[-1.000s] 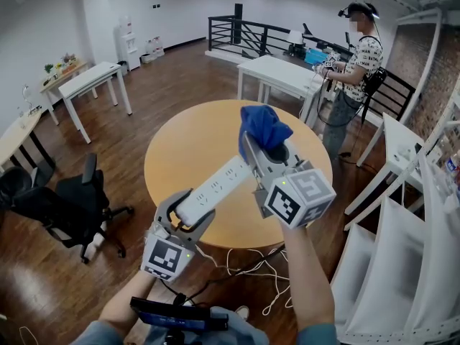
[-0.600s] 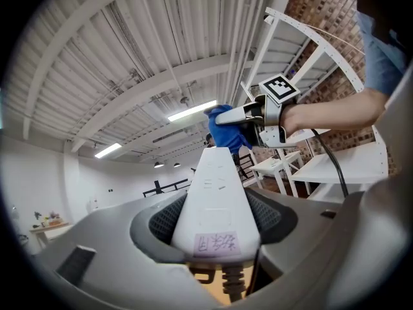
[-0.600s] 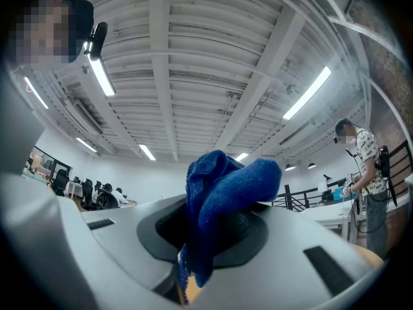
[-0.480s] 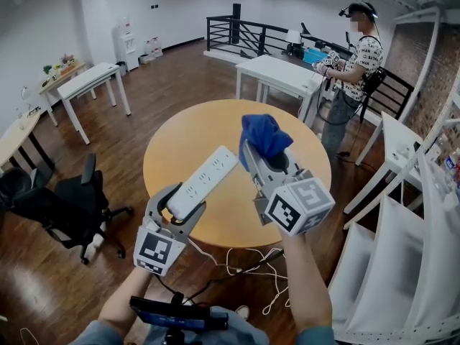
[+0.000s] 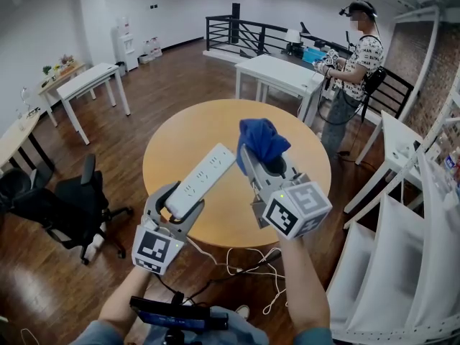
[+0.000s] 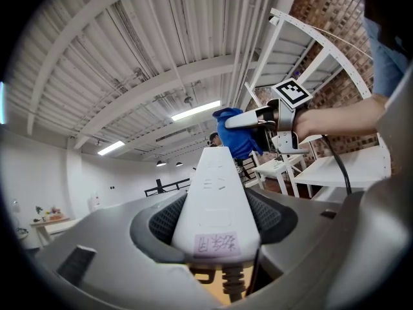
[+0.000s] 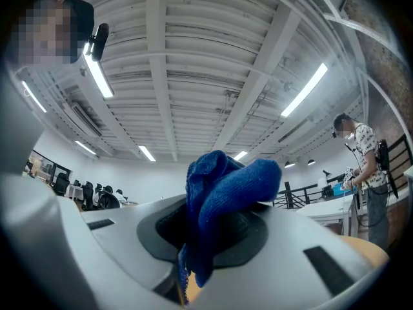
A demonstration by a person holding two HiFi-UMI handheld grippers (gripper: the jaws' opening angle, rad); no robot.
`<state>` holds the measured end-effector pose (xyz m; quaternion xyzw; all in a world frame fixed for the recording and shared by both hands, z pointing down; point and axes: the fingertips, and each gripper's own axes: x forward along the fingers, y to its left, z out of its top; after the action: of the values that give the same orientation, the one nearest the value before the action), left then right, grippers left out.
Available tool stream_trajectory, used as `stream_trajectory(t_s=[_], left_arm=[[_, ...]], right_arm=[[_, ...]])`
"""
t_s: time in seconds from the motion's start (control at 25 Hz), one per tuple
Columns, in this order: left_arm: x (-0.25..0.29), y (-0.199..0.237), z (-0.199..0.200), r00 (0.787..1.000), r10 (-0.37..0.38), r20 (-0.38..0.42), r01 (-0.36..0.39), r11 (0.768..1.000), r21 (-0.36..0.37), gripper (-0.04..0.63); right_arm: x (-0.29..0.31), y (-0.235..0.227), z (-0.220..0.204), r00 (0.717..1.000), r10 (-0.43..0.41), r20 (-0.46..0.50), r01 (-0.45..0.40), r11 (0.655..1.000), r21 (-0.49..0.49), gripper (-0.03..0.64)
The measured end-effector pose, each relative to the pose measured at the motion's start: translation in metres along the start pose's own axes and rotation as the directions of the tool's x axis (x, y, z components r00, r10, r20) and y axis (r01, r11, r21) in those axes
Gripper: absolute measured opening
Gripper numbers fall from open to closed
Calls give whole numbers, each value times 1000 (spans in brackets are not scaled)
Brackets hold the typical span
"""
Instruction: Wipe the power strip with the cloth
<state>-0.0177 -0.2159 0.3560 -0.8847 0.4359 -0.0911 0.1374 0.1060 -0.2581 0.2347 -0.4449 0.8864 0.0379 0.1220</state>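
A white power strip (image 5: pixel 201 180) is held up over the round wooden table (image 5: pixel 187 131), its cord end clamped in my left gripper (image 5: pixel 177 205). In the left gripper view the power strip (image 6: pixel 216 199) runs away between the jaws, a handwritten label near its base. My right gripper (image 5: pixel 260 155) is shut on a bunched blue cloth (image 5: pixel 262 139), held just right of the strip's far end with a small gap between them. The blue cloth (image 7: pixel 222 202) fills the jaws in the right gripper view. From the left gripper view the right gripper (image 6: pixel 248 121) and the cloth (image 6: pixel 233 132) show beyond the strip's tip.
The strip's white cable (image 5: pixel 248 268) trails to the floor beside the table. A black office chair (image 5: pixel 68 207) stands at the left, white tables (image 5: pixel 284 74) behind, white racks (image 5: pixel 402 264) at the right. A person (image 5: pixel 356 70) stands at the far table.
The cloth and the right gripper have come off the strip's far end and now sit just right of it. The left gripper has tilted the strip more upright and shifted slightly left.
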Motion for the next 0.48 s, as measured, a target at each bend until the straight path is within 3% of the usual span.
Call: stream_trajectory(t_s=[0.48], left_arm=[[2, 1, -4, 1000, 5, -10, -5, 999, -50, 282]], right_arm=[[-8, 20, -15, 1000, 16, 25, -16, 999, 38, 67]])
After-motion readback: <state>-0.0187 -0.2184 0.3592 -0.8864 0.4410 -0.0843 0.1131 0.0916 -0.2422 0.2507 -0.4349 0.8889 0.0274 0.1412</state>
